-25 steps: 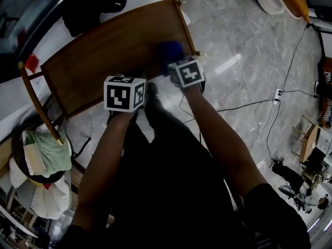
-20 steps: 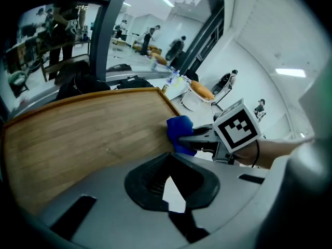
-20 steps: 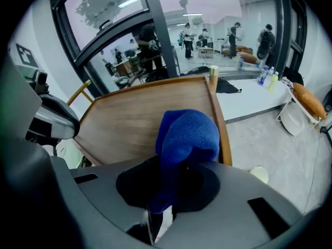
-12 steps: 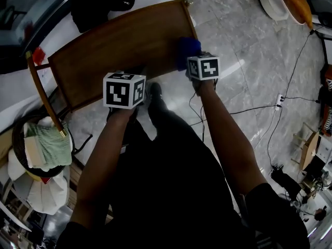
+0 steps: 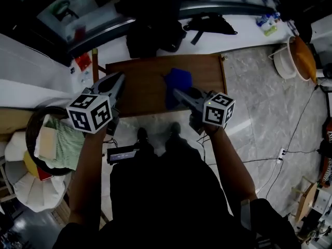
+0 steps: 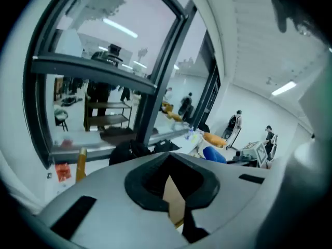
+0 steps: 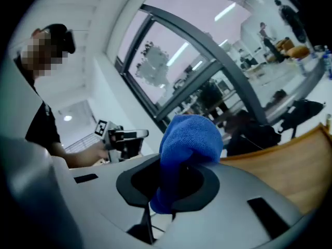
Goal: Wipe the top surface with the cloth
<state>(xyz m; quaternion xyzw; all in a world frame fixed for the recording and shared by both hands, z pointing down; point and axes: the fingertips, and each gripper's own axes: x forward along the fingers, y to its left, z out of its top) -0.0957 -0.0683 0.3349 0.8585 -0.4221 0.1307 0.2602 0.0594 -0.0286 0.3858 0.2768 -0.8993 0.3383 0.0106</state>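
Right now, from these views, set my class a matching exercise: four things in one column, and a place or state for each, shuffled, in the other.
Things:
1. blue cloth
2. left gripper
3. wooden table
4. dark basket

Places or states:
A. holds a green cloth, at the person's left
B. jaws together, nothing in them
C. clamped in the right gripper
D. brown top, ahead of the person's feet

Pairs: 1-C, 2-B, 3-D, 4-A
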